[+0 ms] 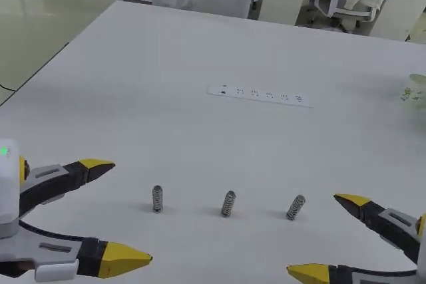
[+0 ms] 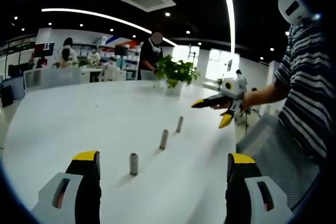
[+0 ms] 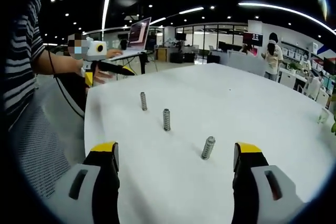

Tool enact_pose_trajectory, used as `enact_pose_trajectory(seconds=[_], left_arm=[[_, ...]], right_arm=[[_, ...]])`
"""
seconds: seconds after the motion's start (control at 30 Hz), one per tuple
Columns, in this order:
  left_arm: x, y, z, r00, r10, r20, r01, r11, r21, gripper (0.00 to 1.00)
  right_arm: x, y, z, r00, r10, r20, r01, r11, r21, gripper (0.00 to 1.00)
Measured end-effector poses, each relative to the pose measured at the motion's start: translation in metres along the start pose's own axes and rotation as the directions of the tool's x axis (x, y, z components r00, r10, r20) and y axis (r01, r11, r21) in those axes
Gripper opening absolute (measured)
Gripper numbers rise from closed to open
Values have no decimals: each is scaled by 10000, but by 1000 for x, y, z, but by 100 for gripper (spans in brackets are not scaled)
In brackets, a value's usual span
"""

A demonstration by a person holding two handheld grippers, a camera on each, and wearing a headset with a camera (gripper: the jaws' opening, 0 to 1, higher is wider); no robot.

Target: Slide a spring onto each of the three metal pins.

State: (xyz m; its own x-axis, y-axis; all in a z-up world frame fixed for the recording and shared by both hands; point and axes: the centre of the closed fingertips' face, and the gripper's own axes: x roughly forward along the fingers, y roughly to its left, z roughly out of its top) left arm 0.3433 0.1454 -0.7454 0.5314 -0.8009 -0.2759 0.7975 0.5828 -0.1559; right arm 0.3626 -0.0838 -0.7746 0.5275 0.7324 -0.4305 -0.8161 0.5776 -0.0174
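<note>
left claw apart | right claw apart | three springs upright (power strip: head view)

white tabletop, white power strip, silvery grey springs. left hand-held gripper and right hand-held gripper: grey-black, yellow tips. shirt striped dark and white.

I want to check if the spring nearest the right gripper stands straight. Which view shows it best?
The right gripper view: the spring stands close ahead of its open jaws, coils clear, leaning slightly. The head view shows it smaller, also leaning. The left gripper view shows it farthest in the row, tiny.
</note>
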Motion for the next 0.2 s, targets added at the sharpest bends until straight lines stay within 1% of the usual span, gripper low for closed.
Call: enact_pose_trajectory(seconds=[0.2], left_arm=[[-1,0,0,9999,108,50,-108,9999,-50,98]], right_arm=[[-4,-3,0,9999,-114,12,114,9999,98,99]])
